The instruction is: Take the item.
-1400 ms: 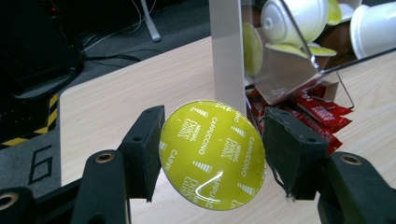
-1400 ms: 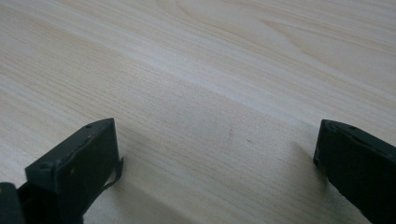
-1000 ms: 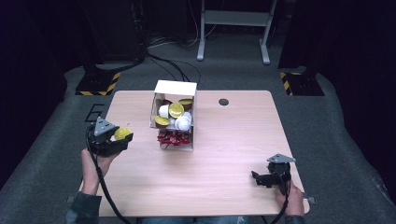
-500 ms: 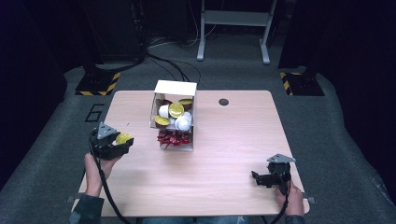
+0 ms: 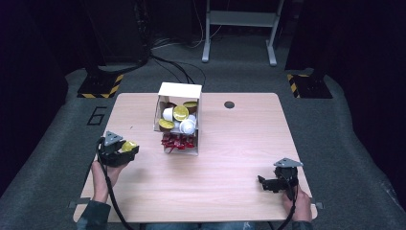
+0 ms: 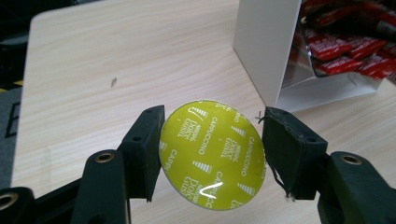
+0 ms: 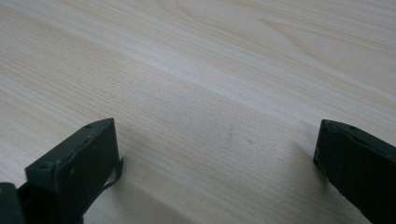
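Several capsules (image 5: 180,113) and red sachets (image 5: 177,141) fill the white box (image 5: 180,90) mid-counter, while the left gripper (image 6: 212,154) clamps a yellow capsule (image 6: 212,154) and the right gripper (image 7: 217,154) gapes wide.

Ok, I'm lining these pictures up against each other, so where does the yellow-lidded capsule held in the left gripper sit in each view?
High view: the capsule is at the table's left edge, in the left gripper.
Left gripper view: the capsule is centre frame, lid facing the camera, clamped between both fingers.
Right gripper view: not in it.
Shared landmark: the white box, right of the capsule in the high view and upper right in the left gripper view.
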